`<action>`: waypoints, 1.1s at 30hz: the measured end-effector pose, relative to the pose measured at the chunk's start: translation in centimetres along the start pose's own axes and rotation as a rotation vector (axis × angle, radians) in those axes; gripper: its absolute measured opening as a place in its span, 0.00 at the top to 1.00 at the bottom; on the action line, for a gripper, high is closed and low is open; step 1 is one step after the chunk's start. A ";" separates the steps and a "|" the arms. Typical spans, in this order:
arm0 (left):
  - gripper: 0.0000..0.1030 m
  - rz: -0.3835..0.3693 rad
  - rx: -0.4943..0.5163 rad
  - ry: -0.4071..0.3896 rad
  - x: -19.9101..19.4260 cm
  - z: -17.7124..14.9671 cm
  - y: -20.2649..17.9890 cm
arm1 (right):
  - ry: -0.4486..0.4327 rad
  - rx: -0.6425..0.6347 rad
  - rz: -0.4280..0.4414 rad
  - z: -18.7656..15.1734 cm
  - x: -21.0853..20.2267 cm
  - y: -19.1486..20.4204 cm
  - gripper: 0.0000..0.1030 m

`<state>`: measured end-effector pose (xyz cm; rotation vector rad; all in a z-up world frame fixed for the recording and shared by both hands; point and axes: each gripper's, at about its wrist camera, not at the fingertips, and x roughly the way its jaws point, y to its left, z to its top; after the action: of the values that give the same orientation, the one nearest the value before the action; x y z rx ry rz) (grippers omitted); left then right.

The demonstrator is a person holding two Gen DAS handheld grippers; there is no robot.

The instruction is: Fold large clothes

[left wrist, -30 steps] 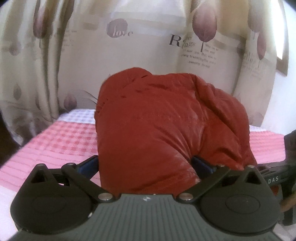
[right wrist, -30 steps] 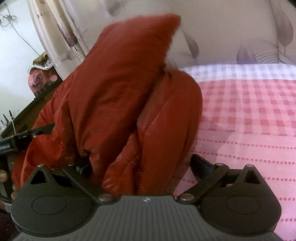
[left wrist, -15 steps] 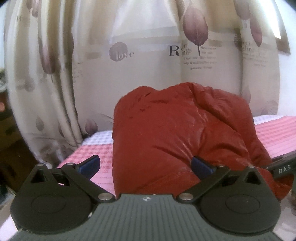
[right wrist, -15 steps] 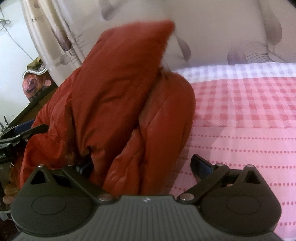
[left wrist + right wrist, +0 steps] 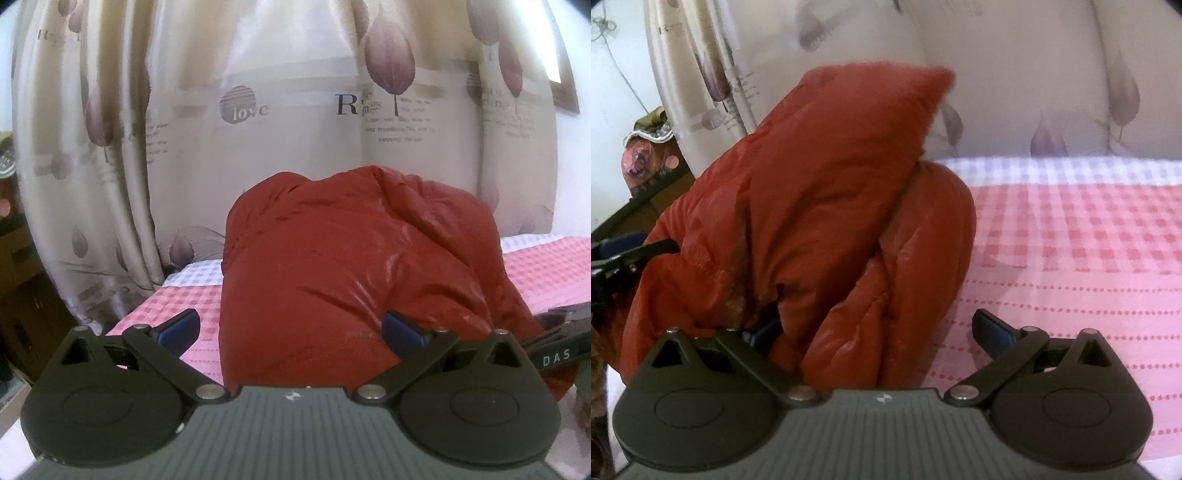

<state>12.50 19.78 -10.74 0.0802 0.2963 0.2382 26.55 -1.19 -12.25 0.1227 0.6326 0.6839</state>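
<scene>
Swinging leftward since a second earlier, the left wrist view took in more curtain and a dark cabinet at its left edge, while the red jacket [image 5: 354, 280] kept its place in the middle.

Nearest the lens, the left gripper [image 5: 291, 328] stood spread wide. Its left blue pad [image 5: 177, 328] was bare over the bedsheet [image 5: 184, 299], clear of the cloth. Its right pad [image 5: 400, 326] lay against the jacket's lower bulge, and the padded fabric filled the gap between them without being pinched. How the jacket's bottom edge sat was hidden behind the gripper body.

The right gripper [image 5: 882, 328] was likewise spread. Its left pad [image 5: 764, 330] was mostly buried under a fold of the jacket [image 5: 820, 206], so whether it pressed cloth could not be told. Its right pad [image 5: 991, 330] hung free above the pink checked bedsheet [image 5: 1071, 251].

The jacket stood bunched in a tall heap at the bed's left side. Its blurred upper corner rose in front of the curtain [image 5: 997, 74]. Beyond it, the leaf-printed curtain [image 5: 295, 92] closed off the background, its small lettering largely unreadable.
</scene>
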 end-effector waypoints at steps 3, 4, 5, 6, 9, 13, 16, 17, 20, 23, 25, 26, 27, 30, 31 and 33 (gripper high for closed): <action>0.00 -0.007 0.006 -0.005 -0.2 0.1 -0.1 | -0.015 -0.022 -0.020 -0.1 -0.2 0.5 0.00; 0.00 -0.006 0.009 -0.014 -0.4 0.1 -0.2 | -0.018 -0.026 -0.023 -0.1 -0.2 0.5 0.00; 0.00 0.000 0.008 -0.025 -0.5 0.0 -0.2 | -0.022 -0.031 -0.029 -0.1 -0.3 0.5 0.00; 0.00 0.009 -0.004 -0.045 -0.8 -0.1 -0.2 | -0.027 -0.037 -0.035 -0.2 -0.4 0.6 0.00; 0.00 -0.014 -0.078 -0.046 -0.9 0.0 0.4 | -0.044 -0.066 -0.056 -0.3 -0.6 1.0 0.00; 0.00 -0.038 -0.111 -0.051 -0.9 0.2 0.9 | -0.058 -0.089 -0.077 -0.4 -0.7 1.4 0.00; 0.00 -0.043 -0.117 -0.054 -1.1 0.3 0.9 | -0.071 -0.107 -0.095 -0.5 -0.9 1.8 0.00; 0.00 -0.058 -0.119 -0.055 -1.2 0.3 0.9 | -0.077 -0.116 -0.103 -0.6 -1.0 2.0 0.00; 0.00 -0.049 -0.112 -0.066 -1.4 0.2 0.6 | -0.094 -0.144 -0.131 -0.8 -1.1 2.6 0.00; 0.00 -0.036 -0.075 -0.064 -1.5 0.2 -0.1 | -0.104 -0.156 -0.141 -0.9 -1.2 2.9 0.00; 0.00 -0.032 -0.067 -0.057 -1.6 0.2 -0.4 | -0.105 -0.153 -0.140 -0.9 -1.2 2.8 0.00; 0.00 -0.033 -0.064 -0.056 -1.7 0.3 -0.4 | -0.104 -0.148 -0.139 -0.9 -1.3 2.8 0.00; 0.00 -0.031 -0.065 -0.055 -1.8 0.2 -0.5 | -0.103 -0.137 -0.136 -0.8 -1.3 2.8 0.00; 0.00 -0.031 -0.073 -0.053 -2.0 0.4 -0.5 | -0.111 -0.123 -0.138 -0.7 -2.0 2.8 0.00; 0.00 -0.030 -0.073 -0.053 -2.1 0.4 -0.6 | -0.118 -0.122 -0.142 -0.6 -2.3 2.9 0.00; 0.00 -0.030 -0.073 -0.056 -2.3 0.5 -0.6 | -0.158 -0.132 -0.153 -0.4 -3.5 3.4 0.00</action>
<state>10.65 18.64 -9.65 0.0104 0.2330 0.2168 22.33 -0.83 -9.79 0.0057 0.4395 0.5600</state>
